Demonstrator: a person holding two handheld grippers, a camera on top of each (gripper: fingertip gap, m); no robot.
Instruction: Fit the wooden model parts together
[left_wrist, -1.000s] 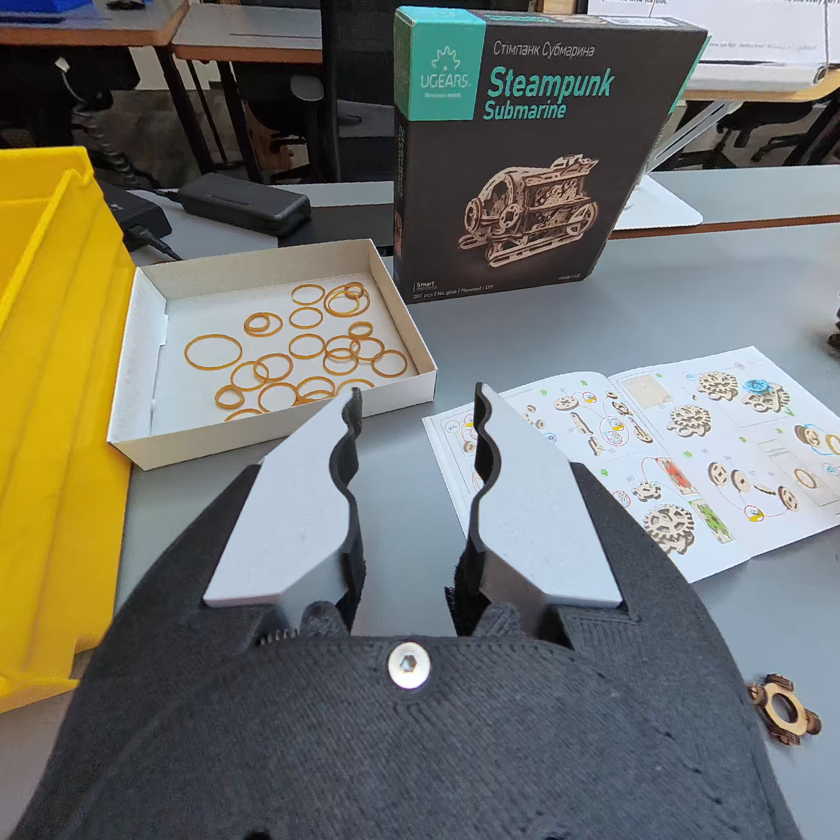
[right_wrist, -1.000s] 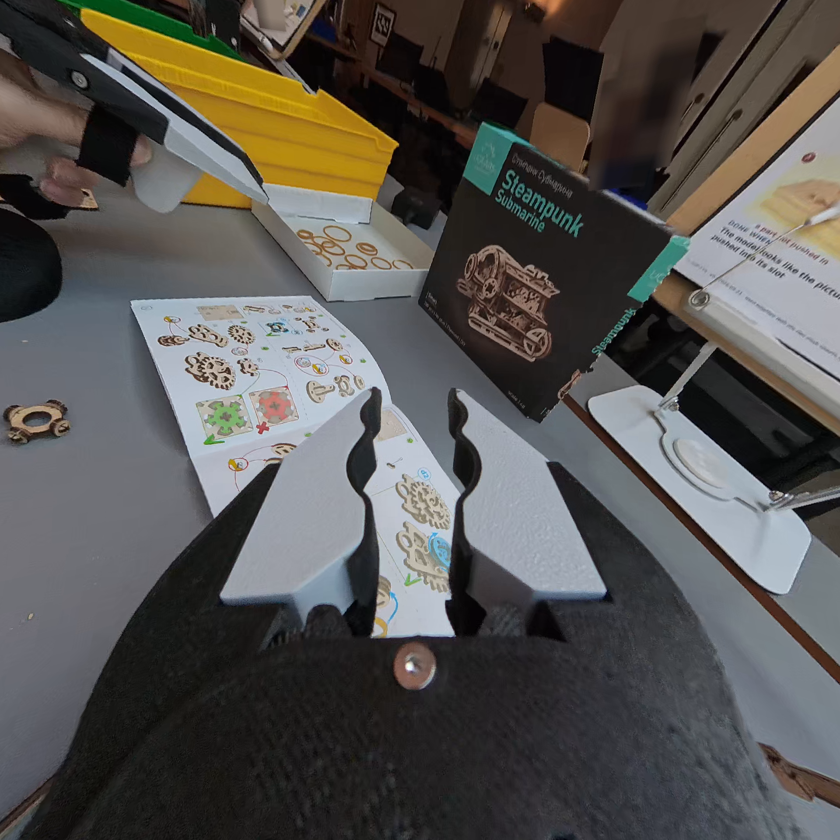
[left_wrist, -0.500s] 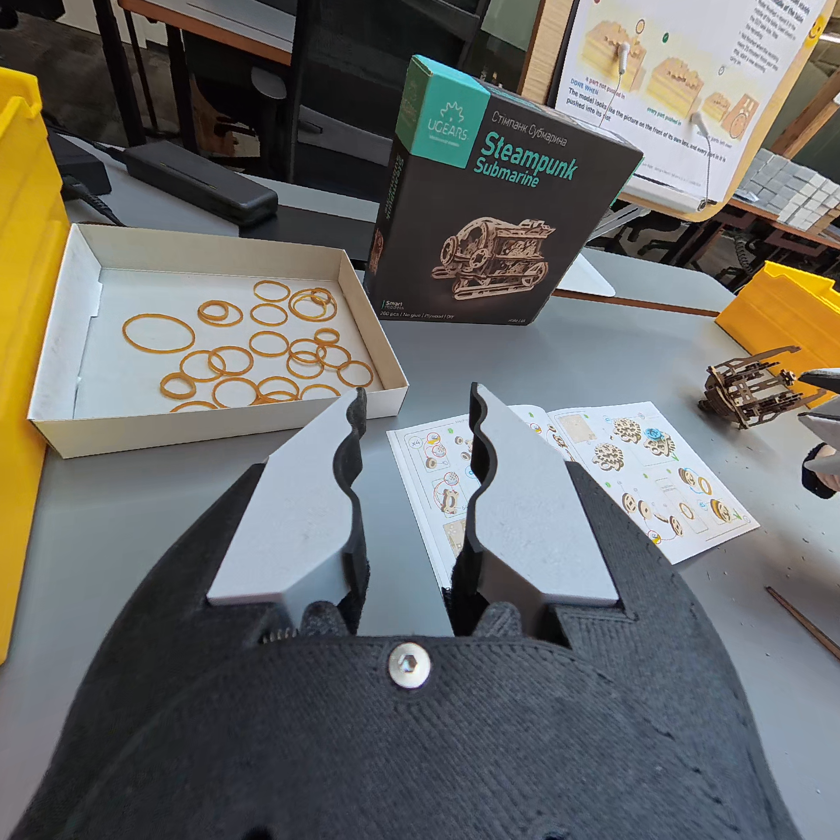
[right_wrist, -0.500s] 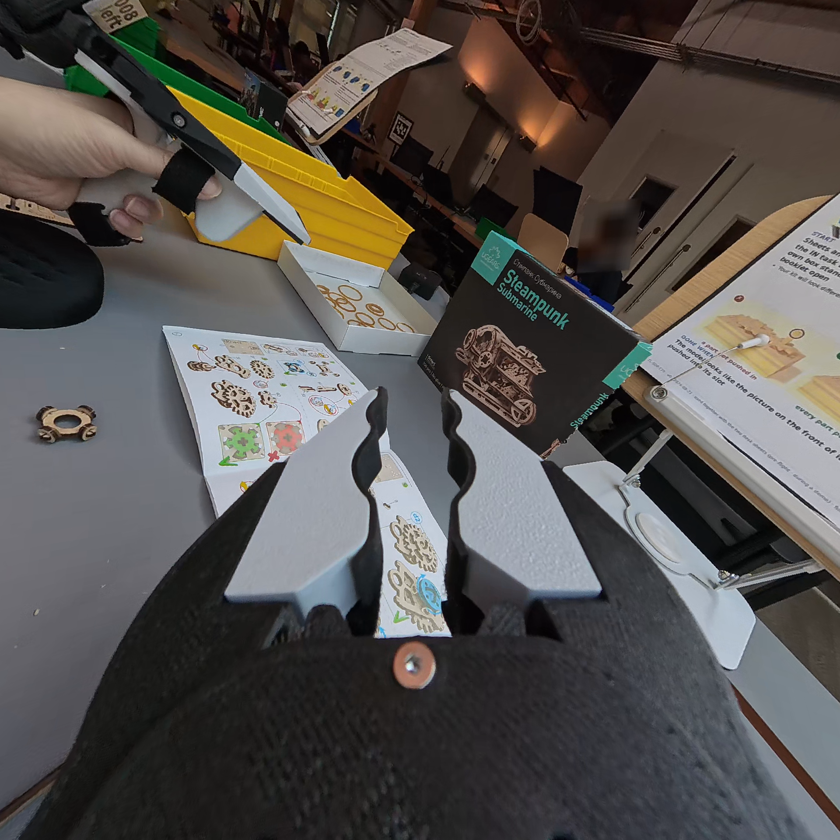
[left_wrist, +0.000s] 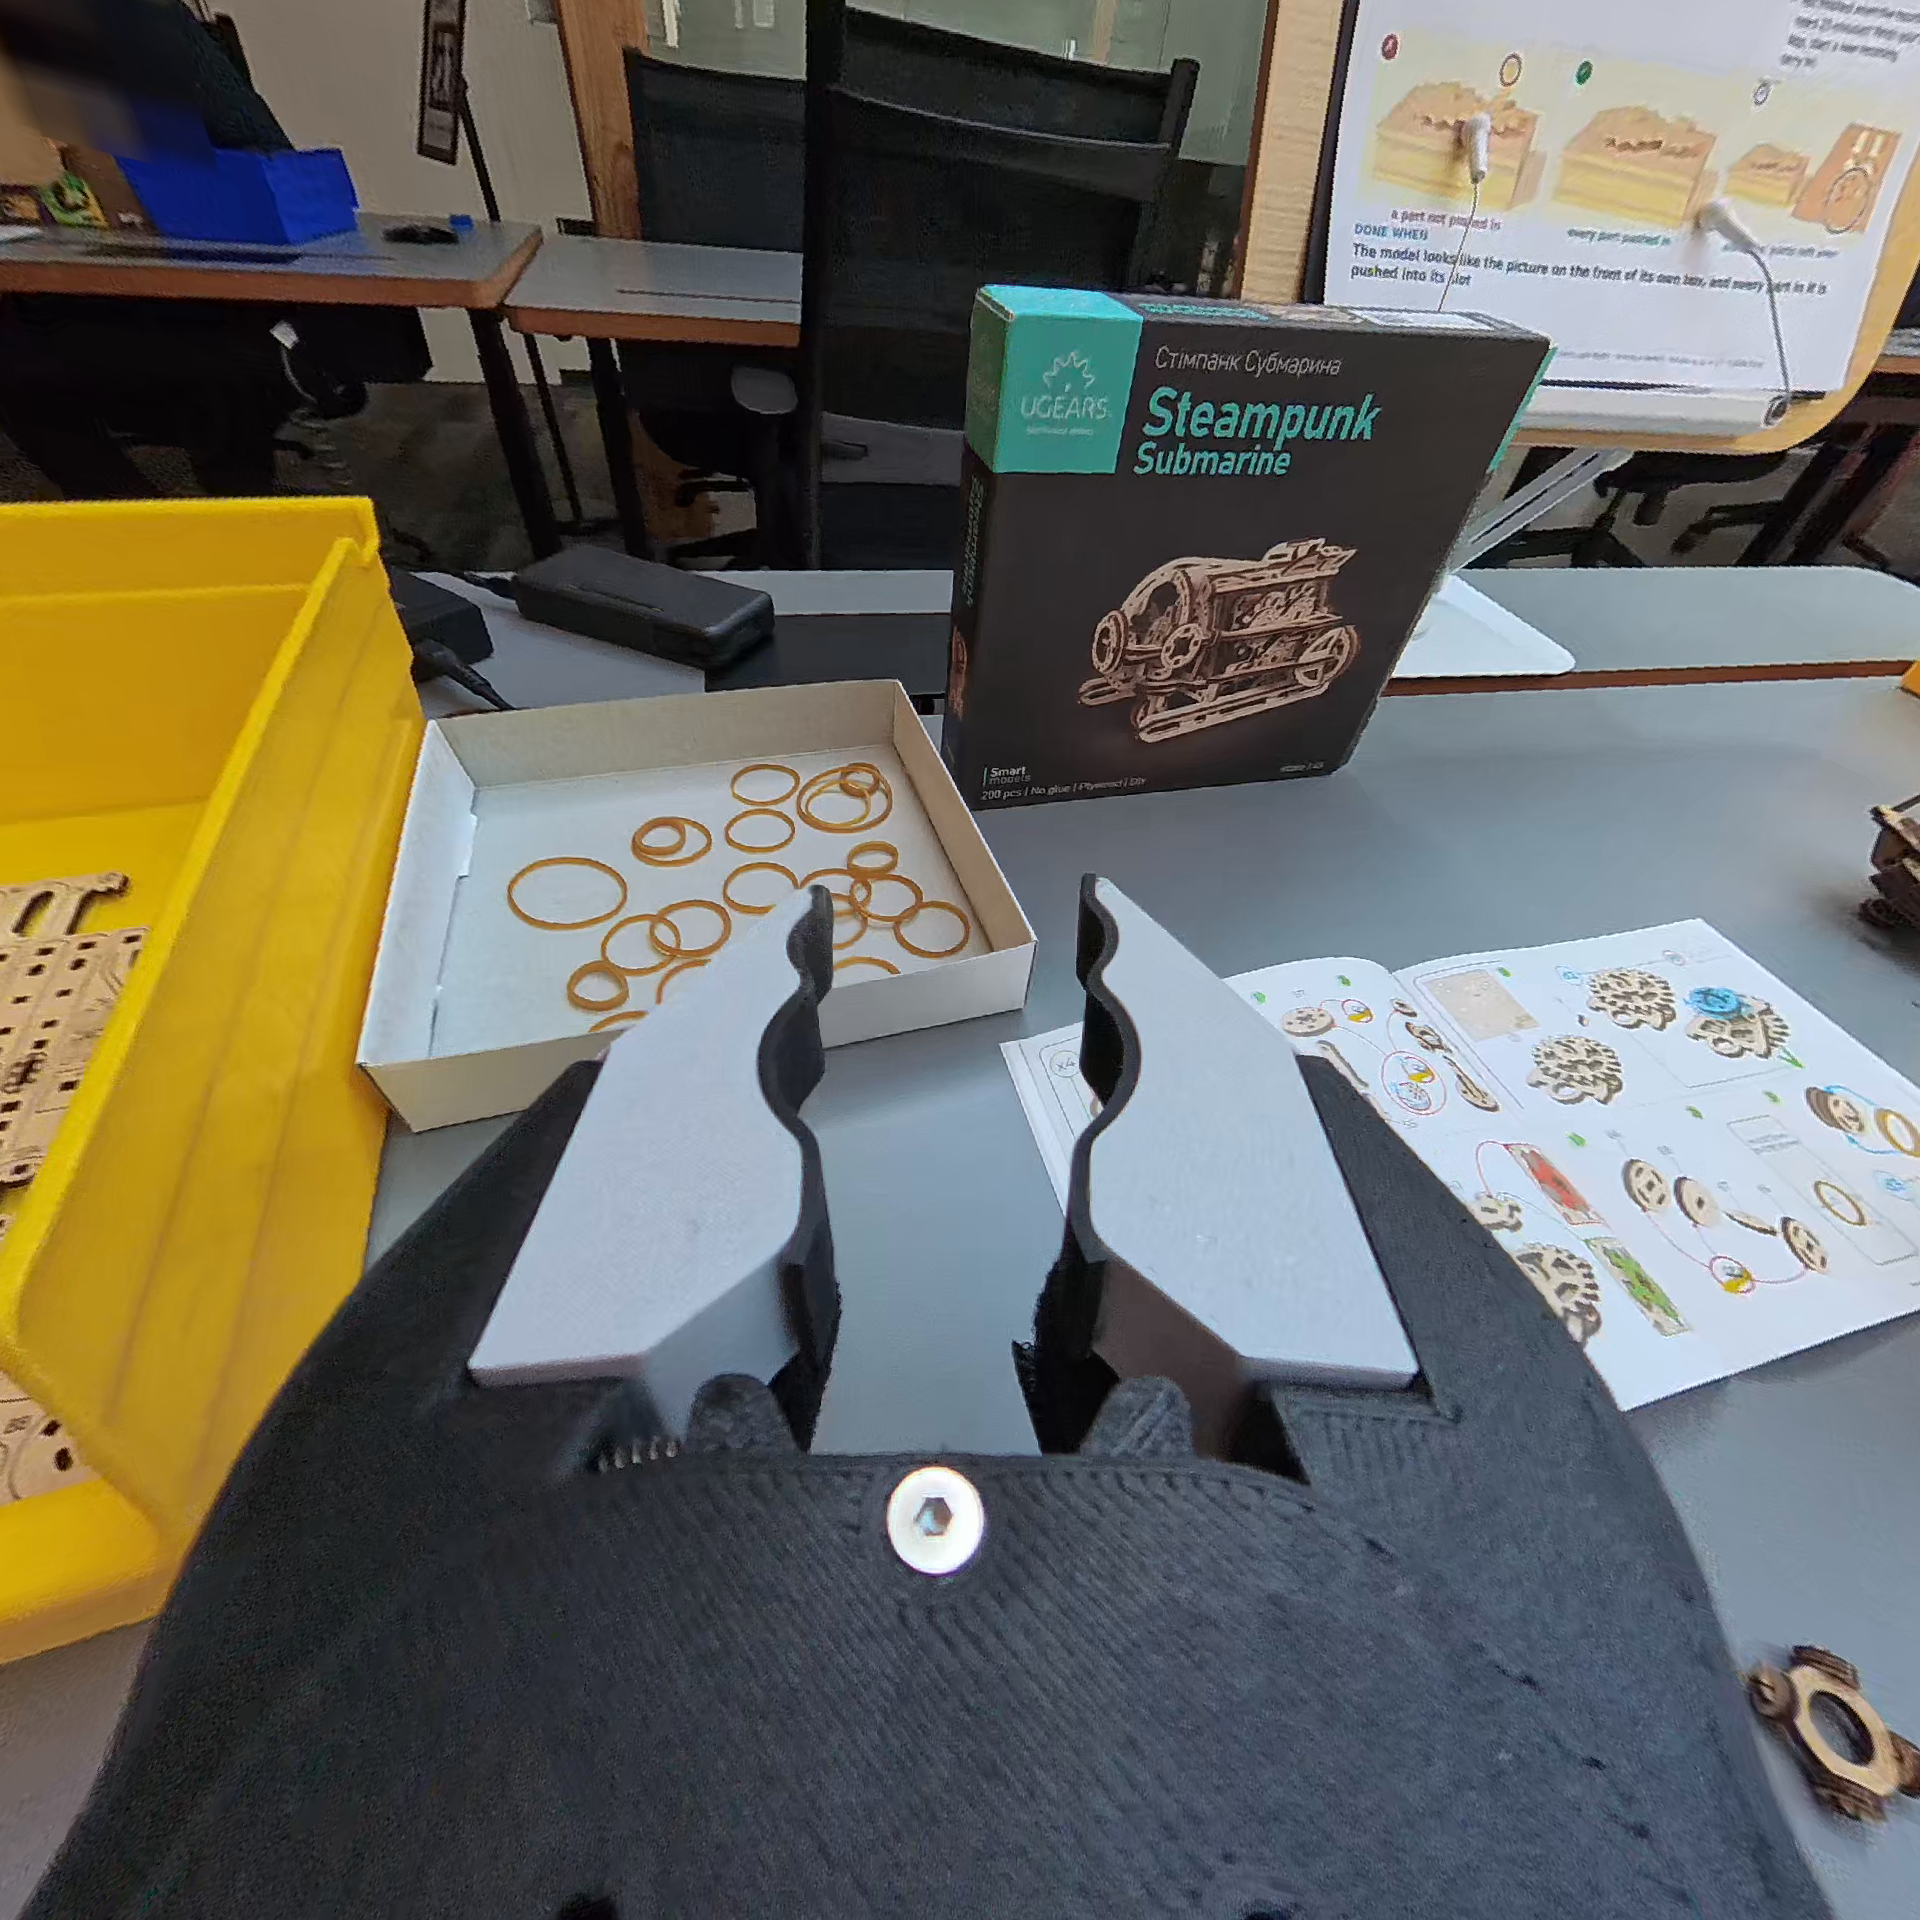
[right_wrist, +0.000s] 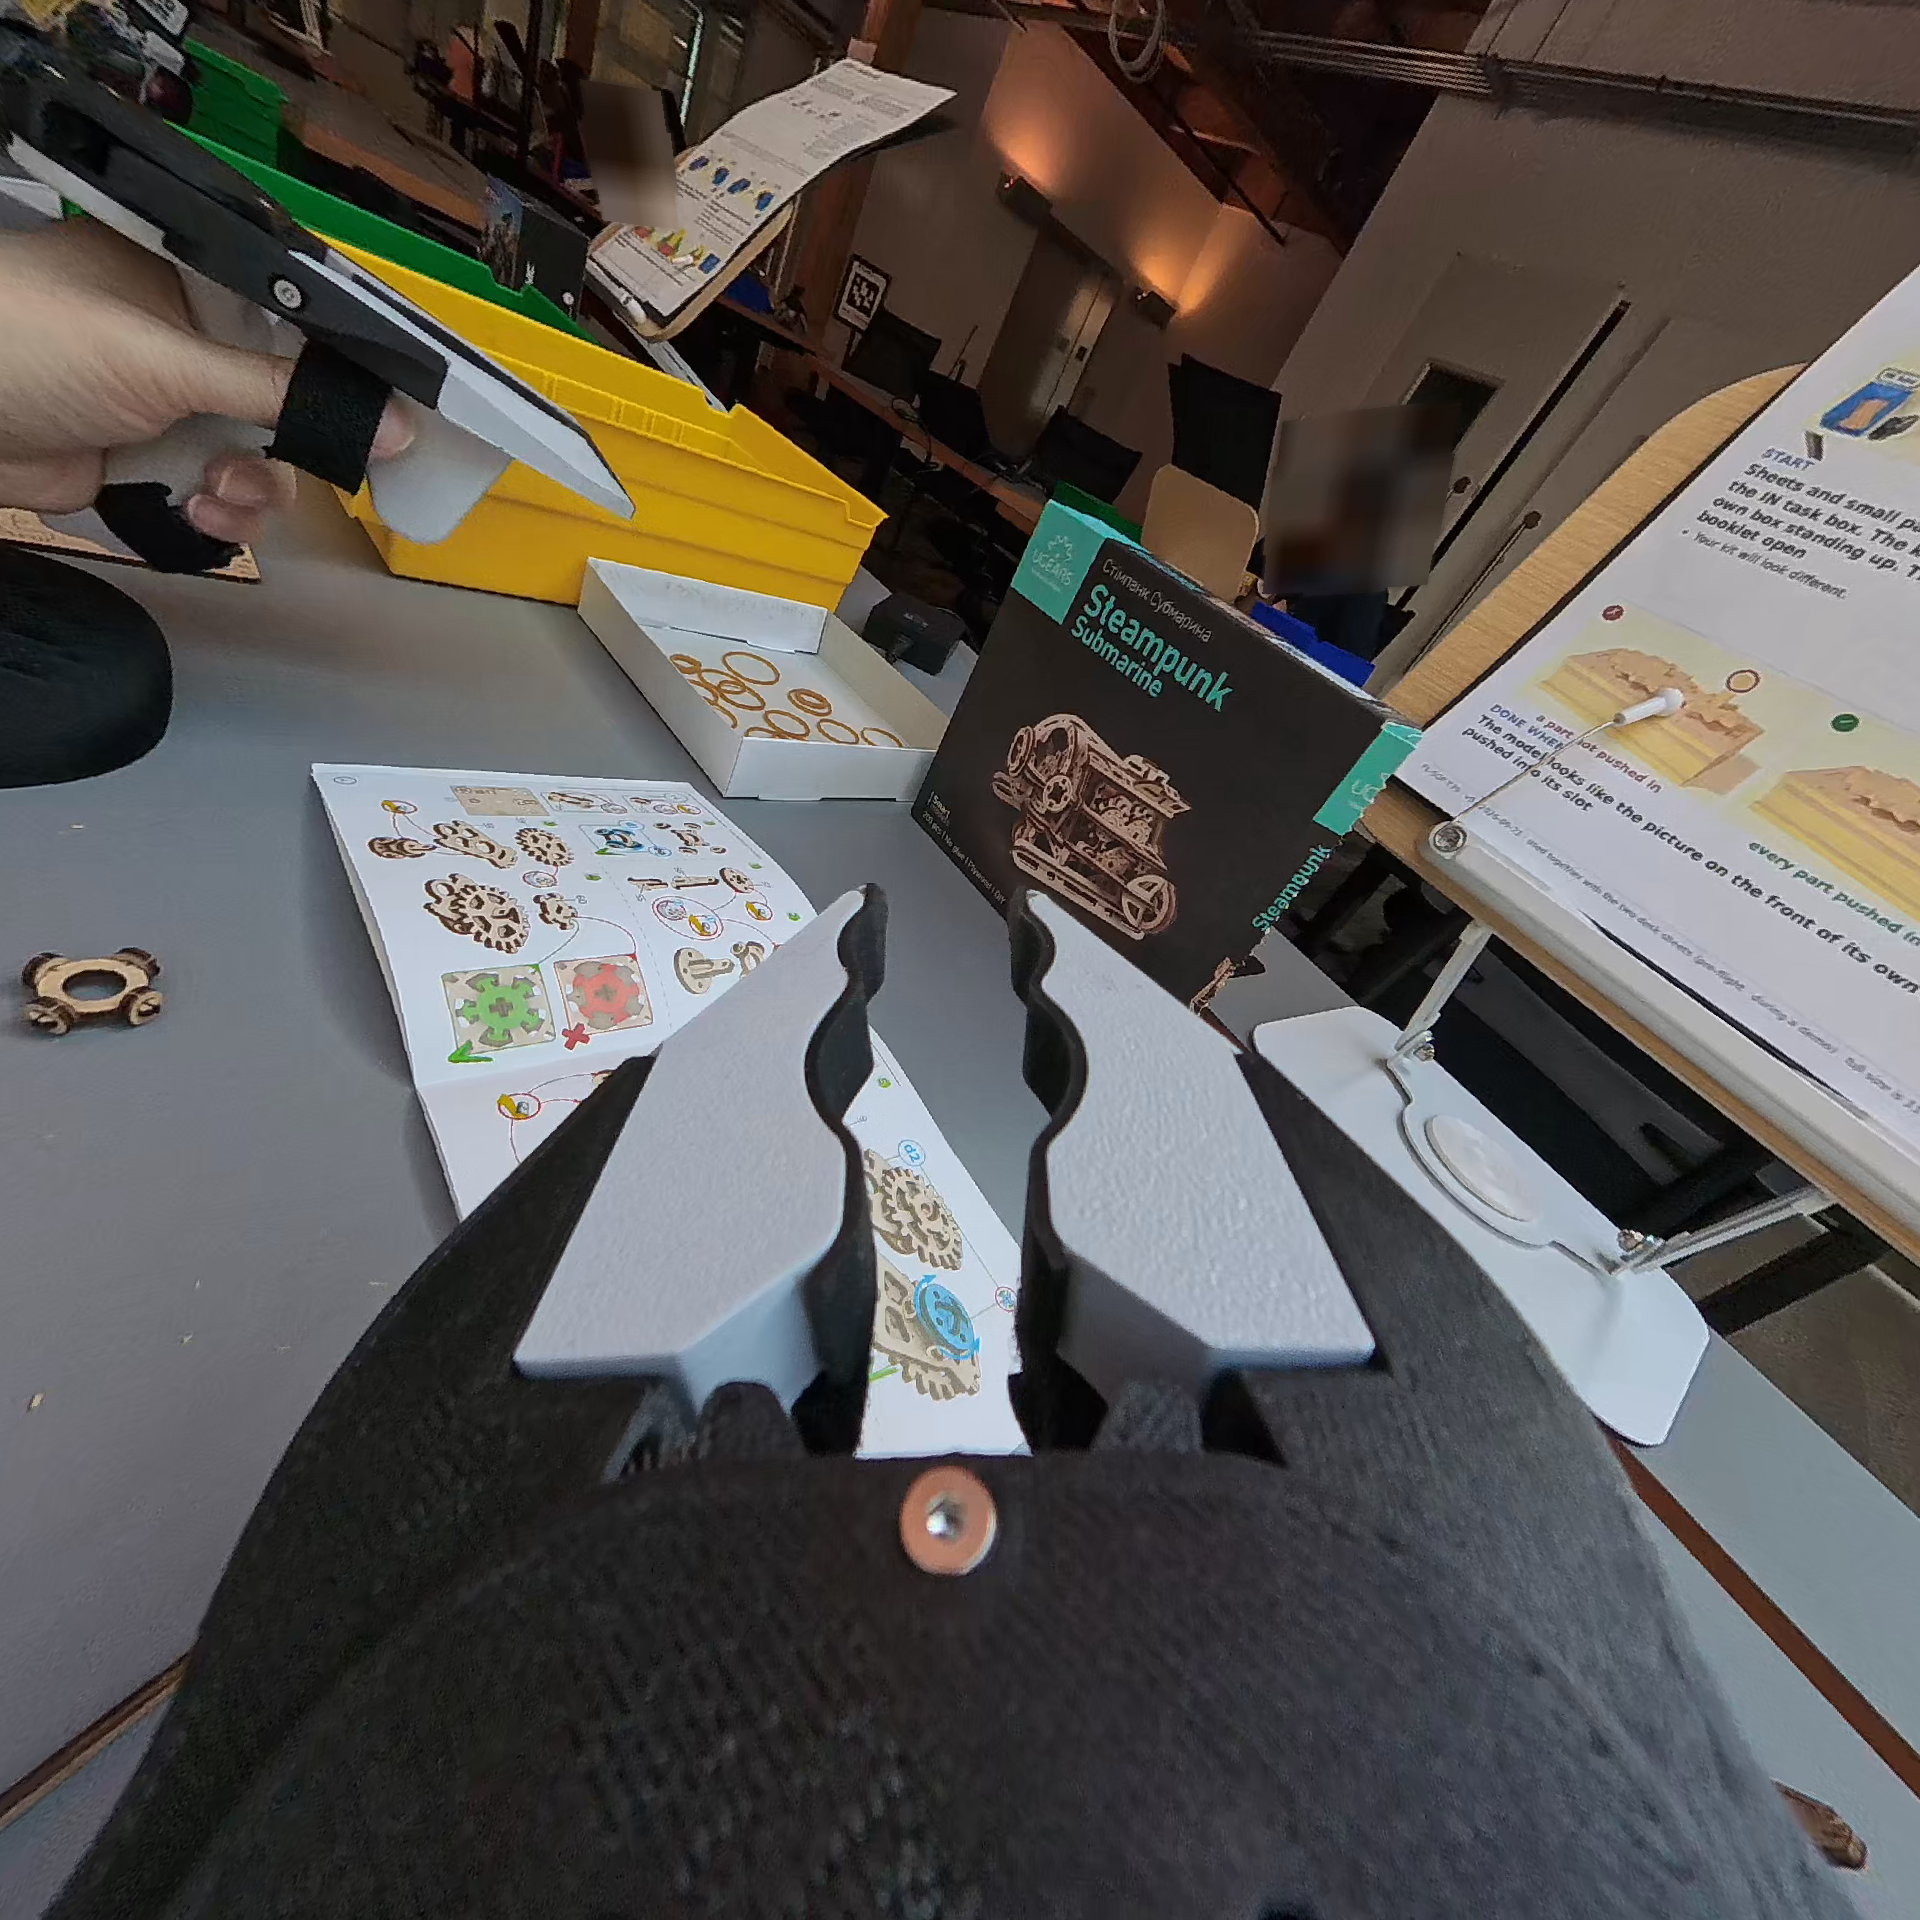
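Note:
My left gripper (left_wrist: 951, 904) is open and empty, held above the grey table between a white tray and the open instruction booklet (left_wrist: 1621, 1132). A small ring-shaped wooden part (left_wrist: 1834, 1730) lies on the table at its lower right; it also shows in the right wrist view (right_wrist: 91, 989). A partly built wooden model (left_wrist: 1896, 862) sits at the far right edge. Punched wooden sheets (left_wrist: 47, 1029) lie in the yellow bin (left_wrist: 260, 935). My right gripper (right_wrist: 948, 906) is open and empty above the booklet (right_wrist: 540, 914). The left gripper (right_wrist: 499, 426) shows there at upper left, in a hand.
A white tray (left_wrist: 935, 1029) of rubber bands (left_wrist: 566, 891) lies left of centre. The dark model box (left_wrist: 1226, 561) stands upright behind it. An instruction board on a white stand (right_wrist: 1507, 1226) is at the right. A black power adapter (left_wrist: 644, 613) lies at the back. About 25 cm separates my left fingertips from my right. From my right tips it is roughly 20 cm to the partly built wooden model (left_wrist: 1896, 862); from my left, 40 cm.
The left gripper swung right and then back left, so the yellow bin and the ring part are in view again. The right gripper tilted upward. Both stayed open and empty.

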